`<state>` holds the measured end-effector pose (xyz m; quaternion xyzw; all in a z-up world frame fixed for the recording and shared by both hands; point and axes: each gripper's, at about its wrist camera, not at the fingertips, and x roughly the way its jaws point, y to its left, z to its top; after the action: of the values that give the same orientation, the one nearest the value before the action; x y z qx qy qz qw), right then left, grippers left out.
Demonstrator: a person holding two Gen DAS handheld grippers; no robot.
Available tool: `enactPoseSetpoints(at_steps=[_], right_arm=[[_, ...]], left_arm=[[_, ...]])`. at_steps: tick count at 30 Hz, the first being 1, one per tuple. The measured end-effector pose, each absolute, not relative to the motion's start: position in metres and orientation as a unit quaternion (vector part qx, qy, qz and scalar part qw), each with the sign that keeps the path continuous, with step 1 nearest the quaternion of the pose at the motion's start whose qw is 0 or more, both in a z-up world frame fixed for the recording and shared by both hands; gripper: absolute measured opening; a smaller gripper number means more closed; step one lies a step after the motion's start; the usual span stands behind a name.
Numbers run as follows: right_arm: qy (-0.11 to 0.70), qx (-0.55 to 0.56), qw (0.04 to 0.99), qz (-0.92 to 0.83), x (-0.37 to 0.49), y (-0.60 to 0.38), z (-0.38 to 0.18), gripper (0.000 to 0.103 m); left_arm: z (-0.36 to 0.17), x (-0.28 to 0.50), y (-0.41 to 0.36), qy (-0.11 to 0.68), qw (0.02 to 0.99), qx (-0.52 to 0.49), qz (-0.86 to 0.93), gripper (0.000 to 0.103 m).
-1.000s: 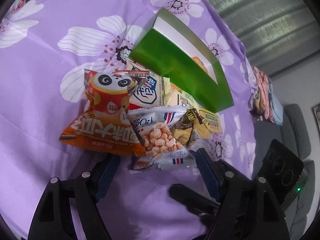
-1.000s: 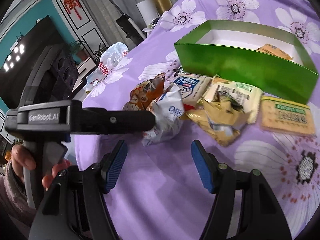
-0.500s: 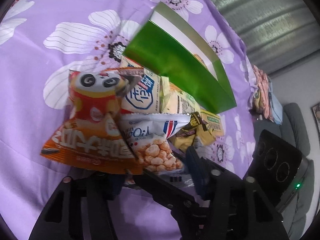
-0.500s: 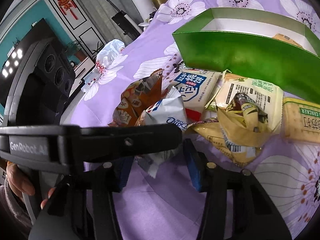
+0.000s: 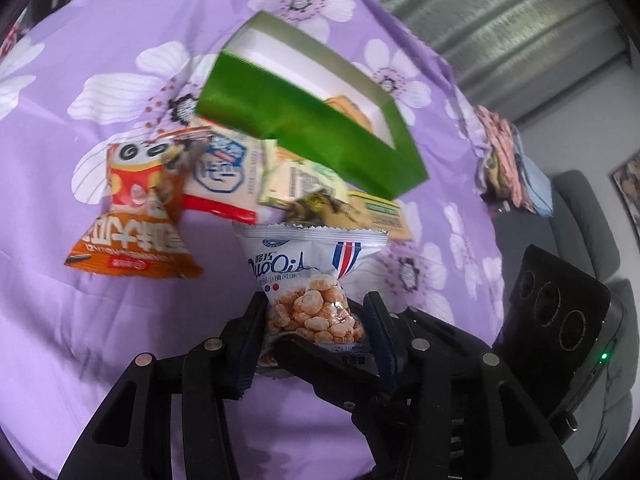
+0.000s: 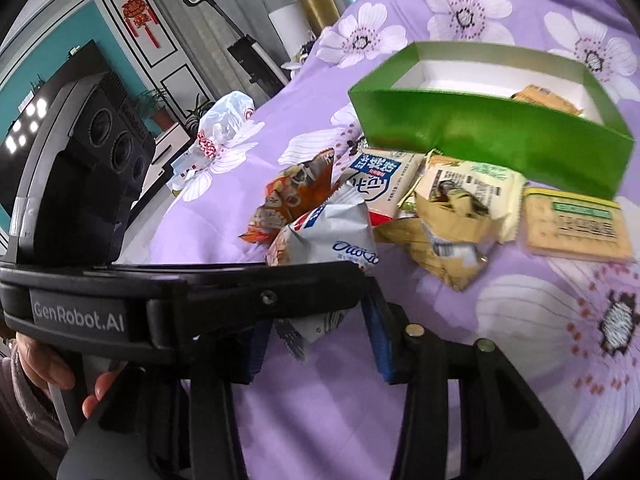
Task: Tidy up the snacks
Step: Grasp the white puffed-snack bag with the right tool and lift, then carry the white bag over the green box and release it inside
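A second earlier both my claws stood wide and short of the pile; by this moment each had come in around the same white bag of puffed snacks (image 5: 316, 280) and their jaws were closing on it. My left claw (image 5: 316, 320) had its blue pads against the bag's lower half, pinching it at the waist, and the bag stood up off the purple flowered cloth (image 5: 100, 340) instead of lying among the others as before. My right claw (image 6: 316, 336) came at the bag's bottom seam from the side, with the left one's black bar crossing in front of it; I could not tell whether its pads truly pressed the foil. The orange owl packet (image 5: 132, 216) lay alone at ten o'clock from the bag. The green box (image 5: 304, 136), one packet already inside, sat at twelve o'clock beyond the remaining packets. I judged the pick made, and the carry to the box next.
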<state>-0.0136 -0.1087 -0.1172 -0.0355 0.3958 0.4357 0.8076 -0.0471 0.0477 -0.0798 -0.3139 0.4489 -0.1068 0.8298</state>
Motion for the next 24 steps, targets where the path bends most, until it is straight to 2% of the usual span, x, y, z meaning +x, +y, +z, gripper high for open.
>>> enactPoseSetpoints(at_steps=[12, 24], right_arm=[[0.332, -0.030, 0.838, 0.431, -0.027, -0.132, -0.079, 0.044], [0.280, -0.035, 0.864, 0.416, -0.002, -0.146, -0.047, 0.044]], left_arm=[[-0.032, -0.050, 0.021, 0.413, 0.865, -0.257, -0.125, 0.049], [0.001, -0.010, 0.007, 0.384, 0.888, -0.208, -0.146, 0.048]])
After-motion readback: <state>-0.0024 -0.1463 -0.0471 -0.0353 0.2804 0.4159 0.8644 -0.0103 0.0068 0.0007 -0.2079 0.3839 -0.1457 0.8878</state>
